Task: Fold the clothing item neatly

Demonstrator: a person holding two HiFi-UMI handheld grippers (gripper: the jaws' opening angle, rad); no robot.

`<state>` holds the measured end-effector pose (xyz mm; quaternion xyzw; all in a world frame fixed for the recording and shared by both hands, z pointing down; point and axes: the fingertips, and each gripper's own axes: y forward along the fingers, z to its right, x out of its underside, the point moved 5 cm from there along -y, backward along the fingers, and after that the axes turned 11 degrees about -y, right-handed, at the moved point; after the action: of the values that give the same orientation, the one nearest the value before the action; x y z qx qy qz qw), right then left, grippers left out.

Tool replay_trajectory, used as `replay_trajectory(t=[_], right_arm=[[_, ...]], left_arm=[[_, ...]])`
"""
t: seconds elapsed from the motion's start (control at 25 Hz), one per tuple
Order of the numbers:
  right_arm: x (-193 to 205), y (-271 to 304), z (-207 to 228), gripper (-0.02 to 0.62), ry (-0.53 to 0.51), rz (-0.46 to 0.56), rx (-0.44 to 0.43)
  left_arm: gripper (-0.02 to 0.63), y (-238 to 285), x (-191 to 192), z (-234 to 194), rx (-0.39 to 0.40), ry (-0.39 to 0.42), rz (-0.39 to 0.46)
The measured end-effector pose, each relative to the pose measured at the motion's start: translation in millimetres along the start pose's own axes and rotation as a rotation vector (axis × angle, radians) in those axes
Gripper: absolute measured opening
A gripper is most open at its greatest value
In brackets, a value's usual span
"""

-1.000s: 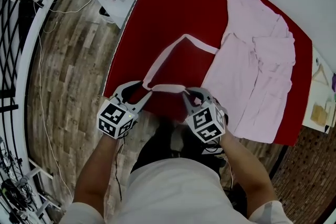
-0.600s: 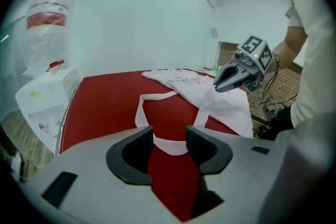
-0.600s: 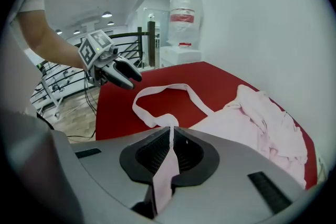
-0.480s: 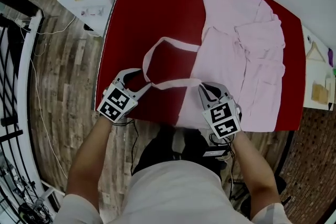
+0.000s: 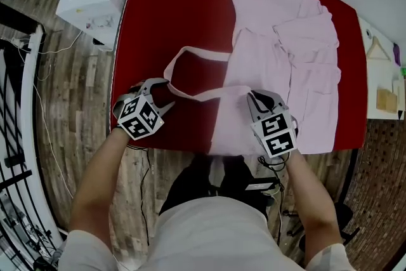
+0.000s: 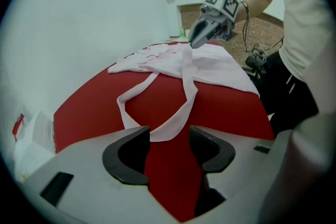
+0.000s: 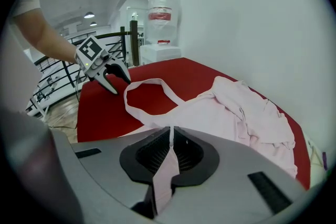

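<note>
My left tongs [image 5: 163,93], in the head view, have just been opening at the red table's [image 5: 165,3] front edge. My right tongs [image 5: 255,98] are clenched on the belt [image 5: 209,93]. The pink robe [image 5: 285,54] covers the table's right half.

Left gripper view: the belt lies loose between parted jaws.

Right gripper view: the belt is pinched flat.

My worry is that a right-hand tug could drag the freed loop off the table's front edge.

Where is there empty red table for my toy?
The far left of the red table, between its left edge, the pink robe and the belt loop, is bare. The right half, under the robe, is crowded.
</note>
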<state>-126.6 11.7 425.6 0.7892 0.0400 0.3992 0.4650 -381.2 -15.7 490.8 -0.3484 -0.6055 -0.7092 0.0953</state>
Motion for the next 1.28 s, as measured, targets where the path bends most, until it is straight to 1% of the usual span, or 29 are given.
replay_trajectory(t=[0.2, 0.36, 0.48, 0.56, 0.68, 0.72, 0.76, 0.92, 1.0, 1.08, 1.2, 1.28], right_arm=[[-1.4, 3.8, 0.8, 0.031, -0.005, -0.007, -0.001], [-1.9, 4.9, -0.2, 0.031, -0.009, -0.014, 0.0], [-1.1, 4.6, 2.1, 0.031, -0.013, -0.019, 0.005], [1.5, 3.4, 3.9, 0.031, -0.01, -0.024, 0.01], [7.3, 0.2, 5.8, 0.031, 0.0, -0.028, 0.018], [9.5, -0.6, 6.0, 0.031, 0.003, -0.029, 0.02], [11.2, -1.2, 6.1, 0.031, 0.006, -0.031, 0.022], [12.5, -5.5, 7.1, 0.032, 0.008, -0.022, 0.032], [11.4, -7.2, 7.4, 0.031, 0.008, -0.012, 0.037], [9.5, -9.2, 10.5, 0.031, 0.005, 0.001, 0.042], [11.1, -17.9, 23.2, 0.032, -0.005, 0.028, 0.055], [15.7, -25.1, 34.4, 0.031, -0.012, 0.043, 0.065]], left_arm=[[0.21, 5.9, -9.1, -14.4, -0.003, 0.175, -0.073], [0.21, 12.2, -6.7, -17.4, 0.042, 0.303, -0.159], [0.209, 13.4, -6.0, -19.0, 0.094, 0.374, -0.216], [0.184, 14.9, -5.8, -16.8, 0.145, 0.399, -0.246], [0.09, 16.0, -4.7, -8.5, 0.204, 0.406, -0.276], [0.052, 15.7, -3.6, -6.4, 0.209, 0.398, -0.278], [0.034, 15.2, -2.9, -5.5, 0.204, 0.382, -0.273], [0.025, 10.7, -9.1, -4.8, 0.17, 0.277, -0.22], [0.023, 5.5, -17.3, -3.2, 0.161, 0.207, -0.164], [0.023, -1.9, -30.3, -2.9, 0.148, 0.116, -0.094], [0.023, -12.0, -62.3, 0.4, 0.121, -0.015, 0.013], [0.023, -17.4, -89.7, 5.1, 0.108, -0.069, 0.077]])
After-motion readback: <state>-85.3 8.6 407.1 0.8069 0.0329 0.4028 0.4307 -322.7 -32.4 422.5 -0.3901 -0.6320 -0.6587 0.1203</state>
